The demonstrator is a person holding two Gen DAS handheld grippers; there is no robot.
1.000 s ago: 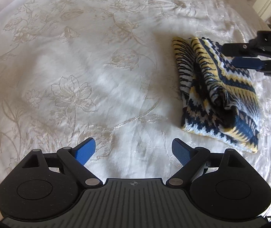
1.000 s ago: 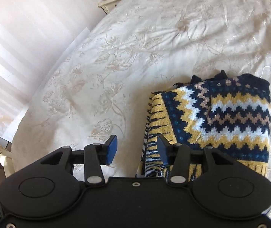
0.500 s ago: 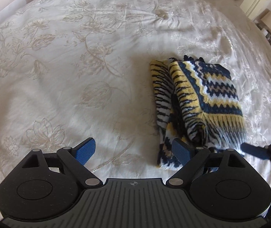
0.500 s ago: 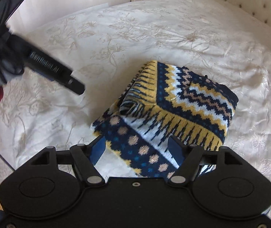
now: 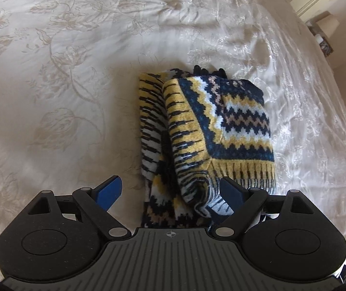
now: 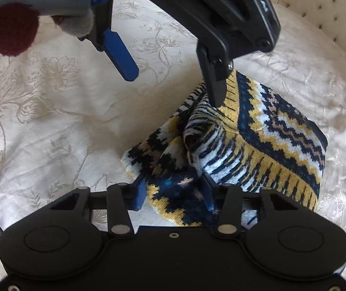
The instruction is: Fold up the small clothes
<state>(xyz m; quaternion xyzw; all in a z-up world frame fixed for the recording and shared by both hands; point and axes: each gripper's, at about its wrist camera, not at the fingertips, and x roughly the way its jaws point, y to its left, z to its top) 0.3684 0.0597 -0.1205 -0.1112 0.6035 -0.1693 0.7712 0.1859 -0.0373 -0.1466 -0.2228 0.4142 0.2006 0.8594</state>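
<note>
- Sweater (image 5: 221, 131): knit, navy/yellow/white zigzag pattern, folded into a compact bundle on the bed (image 5: 63, 84). Ribbed yellow hem faces the cameras; a looser striped layer sticks out on the bundle's left side.
- Bed cover: cream, embroidered floral pattern, wrinkled around the sweater.
- Left claw (image 5: 170, 191): released, blue pads spread wide. Near end of the bundle sits between the fingers; right finger (image 5: 231, 191) is at the hem corner, left finger over bare cover. From the right wrist view the same claw (image 6: 175, 72) comes in from above, its dark finger tip at the upper edge of the bundle; can't tell whether it's actually touching.
- Right claw (image 6: 174, 194): fingers partly closed, navy/yellow near corner of the sweater lies between them. Fabric fills the gap, but I can't tell if the pads are pinching it.
- Dark red glove (image 6: 5, 31) on the hand holding the left claw, top left of the right wrist view.
- Tufted headboard (image 6: 330, 7) at far right.
</note>
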